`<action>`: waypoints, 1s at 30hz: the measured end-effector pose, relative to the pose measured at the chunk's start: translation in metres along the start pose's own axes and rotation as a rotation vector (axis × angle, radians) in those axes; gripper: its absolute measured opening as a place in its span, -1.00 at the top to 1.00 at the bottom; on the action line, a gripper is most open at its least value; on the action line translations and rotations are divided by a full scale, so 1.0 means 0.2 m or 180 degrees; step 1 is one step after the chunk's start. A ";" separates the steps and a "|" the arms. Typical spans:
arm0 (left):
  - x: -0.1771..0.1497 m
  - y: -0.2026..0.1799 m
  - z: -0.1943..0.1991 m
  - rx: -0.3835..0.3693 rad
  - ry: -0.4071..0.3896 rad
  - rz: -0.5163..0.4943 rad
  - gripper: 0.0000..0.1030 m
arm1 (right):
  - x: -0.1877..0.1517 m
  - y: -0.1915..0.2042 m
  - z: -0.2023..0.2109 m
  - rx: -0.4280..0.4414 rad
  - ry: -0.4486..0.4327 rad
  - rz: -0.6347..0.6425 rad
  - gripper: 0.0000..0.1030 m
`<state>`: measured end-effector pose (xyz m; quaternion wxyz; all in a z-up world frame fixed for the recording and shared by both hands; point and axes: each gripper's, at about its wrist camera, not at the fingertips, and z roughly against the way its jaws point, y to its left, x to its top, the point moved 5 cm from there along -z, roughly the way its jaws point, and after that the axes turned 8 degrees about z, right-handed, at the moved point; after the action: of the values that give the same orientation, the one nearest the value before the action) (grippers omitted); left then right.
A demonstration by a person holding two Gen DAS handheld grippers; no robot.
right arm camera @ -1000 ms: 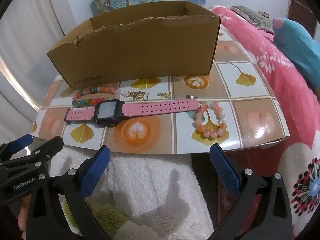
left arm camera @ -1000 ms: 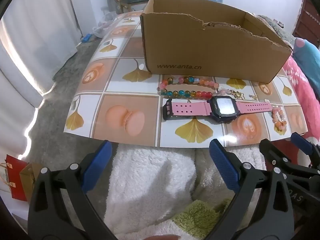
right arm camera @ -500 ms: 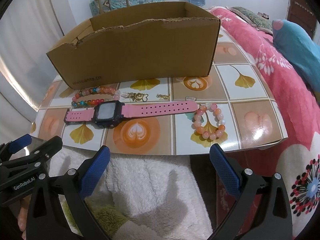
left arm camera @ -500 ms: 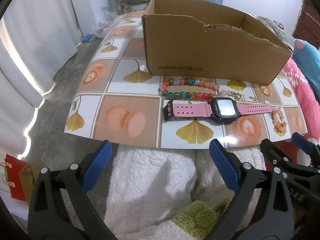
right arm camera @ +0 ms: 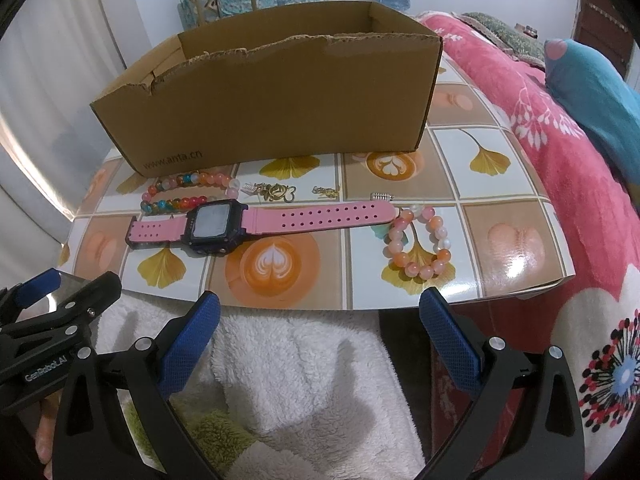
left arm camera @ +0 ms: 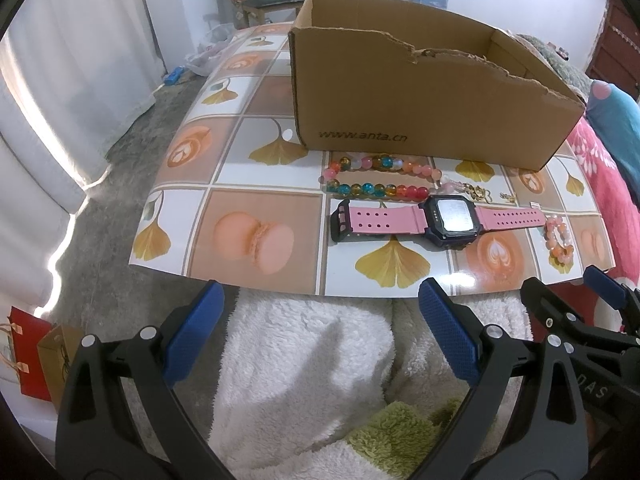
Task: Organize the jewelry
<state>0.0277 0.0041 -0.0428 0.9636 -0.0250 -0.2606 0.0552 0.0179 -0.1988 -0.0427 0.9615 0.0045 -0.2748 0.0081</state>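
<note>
A pink-strapped watch [left arm camera: 440,220] [right arm camera: 256,222] lies flat on the patterned mat [left arm camera: 256,236] in front of an open cardboard box [left arm camera: 420,108] [right arm camera: 280,108]. A multicoloured bead bracelet [left arm camera: 376,178] [right arm camera: 186,192] lies between watch and box. A peach bead bracelet [right arm camera: 418,246] [left arm camera: 558,238] sits at the watch strap's right end. Small gold pieces [right arm camera: 276,192] lie beside the beads. My left gripper [left arm camera: 320,332] and right gripper [right arm camera: 320,332] both hover open over the white towel, short of the mat's near edge, holding nothing.
A white fluffy towel [right arm camera: 304,372] covers the lap area below the mat. A pink floral blanket [right arm camera: 552,160] and a teal pillow [right arm camera: 592,92] lie to the right. Grey floor, a white curtain [left arm camera: 60,80] and small paper bags [left arm camera: 36,356] are to the left.
Both grippers have edged slightly toward the mat, so the box and jewelry sit a little larger in view. Nothing on the mat has moved.
</note>
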 end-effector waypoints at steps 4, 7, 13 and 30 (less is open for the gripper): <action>0.01 0.01 -0.01 -0.0020 0.0008 0.0017 -0.83 | 0.00 0.01 0.00 -0.0041 0.0012 0.0019 -0.89; 0.00 0.01 -0.01 -0.0021 0.0010 0.0016 -0.83 | -0.01 0.01 0.00 -0.0074 0.0028 0.0024 -0.89; 0.00 0.02 -0.01 -0.0022 0.0012 0.0018 -0.83 | 0.00 0.01 -0.01 -0.0116 0.0079 0.0034 -0.89; 0.06 0.05 -0.02 -0.0019 -0.0005 0.0080 -0.83 | 0.07 0.02 -0.02 -0.0220 0.0120 0.0086 -0.89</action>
<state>0.0398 0.0147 -0.0404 0.9625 -0.0311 -0.2611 0.0665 0.0315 -0.1940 -0.0381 0.9659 -0.0326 -0.2568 0.0117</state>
